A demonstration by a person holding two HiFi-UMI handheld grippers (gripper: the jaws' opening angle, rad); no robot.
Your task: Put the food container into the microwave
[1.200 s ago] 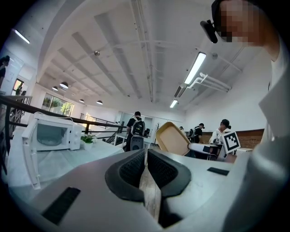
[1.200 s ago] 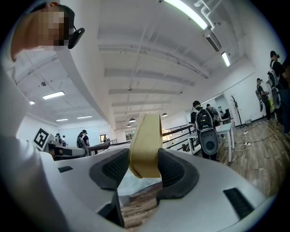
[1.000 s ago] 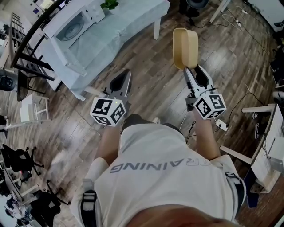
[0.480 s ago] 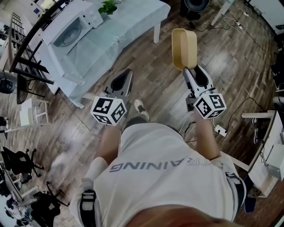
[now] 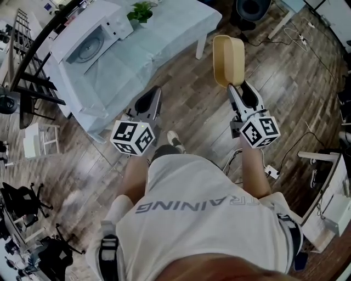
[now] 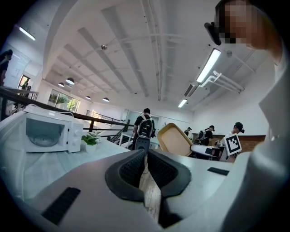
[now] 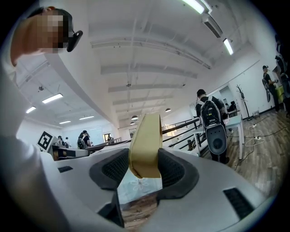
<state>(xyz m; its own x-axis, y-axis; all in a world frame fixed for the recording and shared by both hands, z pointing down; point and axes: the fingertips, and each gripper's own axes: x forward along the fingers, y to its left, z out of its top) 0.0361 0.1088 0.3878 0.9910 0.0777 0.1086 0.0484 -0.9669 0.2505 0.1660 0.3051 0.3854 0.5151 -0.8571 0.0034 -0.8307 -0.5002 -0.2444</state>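
right gripper (image 5: 237,88) pinching the food container (image 5: 228,59) by its wall, tray standing on edge over bare floor (image 5: 285,82), open from 12 to 3 o'clock. left gripper (image 5: 148,101) pressed together, empty. microwave (image 5: 88,34) on the table (image 5: 164,38) at 10 o'clock (table's long edge near the left tip). vs a second ago: table edge nearer both grippers, a shoe (image 5: 174,140) now showing, grip unchanged.

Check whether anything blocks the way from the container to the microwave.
Only bare floor lies between the container, clamped in the right gripper, and the table. The microwave door looks shut; a plant stands beside it.
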